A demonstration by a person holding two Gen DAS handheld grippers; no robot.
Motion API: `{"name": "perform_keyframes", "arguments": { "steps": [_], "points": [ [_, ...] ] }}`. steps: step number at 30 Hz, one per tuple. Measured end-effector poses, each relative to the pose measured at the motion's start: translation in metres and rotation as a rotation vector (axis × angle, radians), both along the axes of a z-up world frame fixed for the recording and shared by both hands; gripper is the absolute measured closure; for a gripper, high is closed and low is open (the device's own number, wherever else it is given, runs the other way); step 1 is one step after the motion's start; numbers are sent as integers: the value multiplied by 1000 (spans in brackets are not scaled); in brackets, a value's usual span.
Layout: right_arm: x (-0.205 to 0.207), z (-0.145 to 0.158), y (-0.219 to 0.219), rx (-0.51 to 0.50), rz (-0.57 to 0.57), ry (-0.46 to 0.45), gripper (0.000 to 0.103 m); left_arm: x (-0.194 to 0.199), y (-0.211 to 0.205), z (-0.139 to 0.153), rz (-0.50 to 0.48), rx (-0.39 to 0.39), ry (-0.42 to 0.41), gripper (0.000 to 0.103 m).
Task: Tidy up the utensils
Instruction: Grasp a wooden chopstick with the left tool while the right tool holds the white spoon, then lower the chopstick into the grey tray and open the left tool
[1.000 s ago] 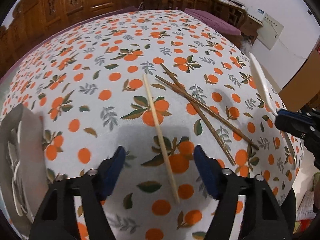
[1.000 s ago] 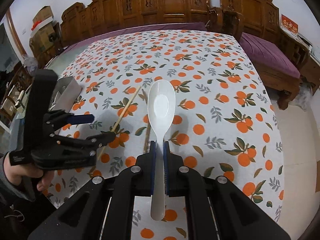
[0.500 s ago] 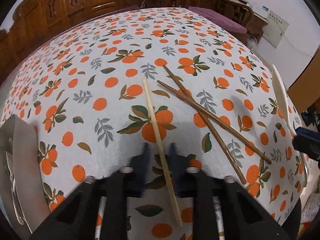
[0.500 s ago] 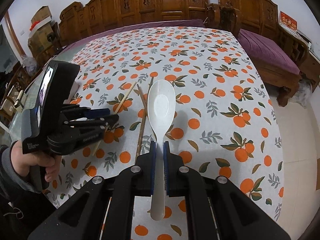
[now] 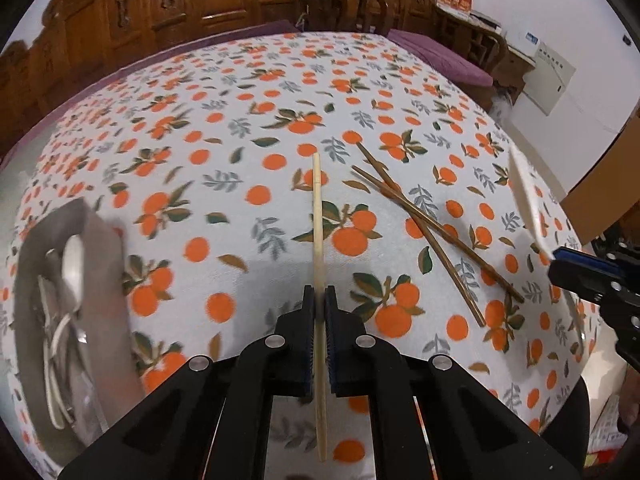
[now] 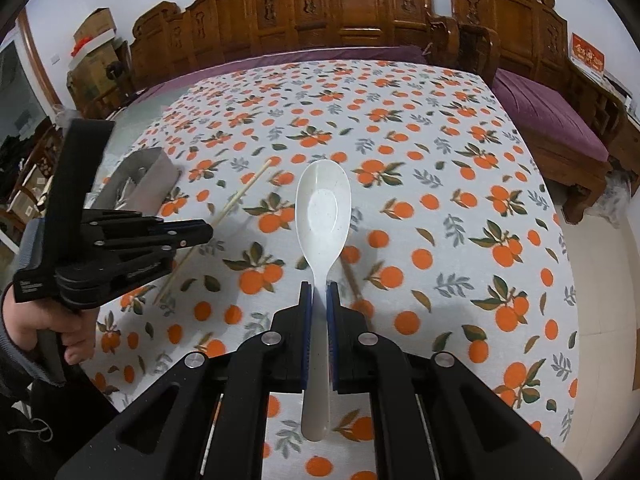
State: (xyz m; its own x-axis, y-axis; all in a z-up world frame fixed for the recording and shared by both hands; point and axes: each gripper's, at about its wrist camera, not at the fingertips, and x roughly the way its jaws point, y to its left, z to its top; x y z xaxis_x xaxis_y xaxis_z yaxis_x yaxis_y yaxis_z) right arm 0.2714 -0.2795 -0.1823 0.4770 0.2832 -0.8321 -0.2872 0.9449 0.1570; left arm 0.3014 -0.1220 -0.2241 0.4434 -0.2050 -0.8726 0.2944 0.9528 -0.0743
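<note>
My left gripper (image 5: pixel 319 296) is shut on a pale wooden chopstick (image 5: pixel 317 208) and holds it lifted above the tablecloth; it also shows in the right wrist view (image 6: pixel 240 196). Two dark brown chopsticks (image 5: pixel 424 228) lie crossed on the cloth to its right. My right gripper (image 6: pixel 319 292) is shut on the handle of a white plastic spoon (image 6: pixel 323 212), held above the table; the spoon also shows at the right in the left wrist view (image 5: pixel 526 192). A grey metal utensil box (image 5: pixel 52 304) with spoons inside stands at the left, and shows in the right wrist view (image 6: pixel 140 184).
The table carries an orange-print cloth (image 5: pixel 248 120). Carved wooden chairs (image 6: pixel 340 4) stand behind it and a purple-cushioned bench (image 6: pixel 548 120) stands to the right. The table's right edge drops to a tiled floor (image 6: pixel 596 304).
My left gripper has shut on the pale chopstick and lifted it off the cloth. My right gripper keeps hold of the white spoon.
</note>
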Motion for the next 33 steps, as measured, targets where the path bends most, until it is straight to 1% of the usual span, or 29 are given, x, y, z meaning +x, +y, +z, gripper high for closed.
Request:
{"name": "perform_keyframes", "arguments": {
  "steps": [5, 10, 15, 19, 25, 29, 33],
  "points": [
    [1, 9, 20, 5, 26, -16, 94, -16, 19, 24, -15, 4, -44, 99],
    [3, 19, 42, 5, 52, -34, 94, -27, 42, 48, -7, -12, -75, 99],
    [6, 27, 60, 9, 67, -50, 94, -34, 64, 65, 2, -25, -102, 99],
    [8, 32, 73, 14, 75, -55, 94, -39, 84, 75, 26, -40, -117, 99],
    [7, 34, 94, 19, 106, -58, 94, -45, 111, 81, 62, -44, -126, 99],
    [7, 35, 107, 23, 128, -59, 94, -47, 132, 75, 97, -40, -118, 99],
    [9, 37, 120, 25, 151, -60, 94, -45, 159, 68, 155, -45, -110, 99]
  ]
}}
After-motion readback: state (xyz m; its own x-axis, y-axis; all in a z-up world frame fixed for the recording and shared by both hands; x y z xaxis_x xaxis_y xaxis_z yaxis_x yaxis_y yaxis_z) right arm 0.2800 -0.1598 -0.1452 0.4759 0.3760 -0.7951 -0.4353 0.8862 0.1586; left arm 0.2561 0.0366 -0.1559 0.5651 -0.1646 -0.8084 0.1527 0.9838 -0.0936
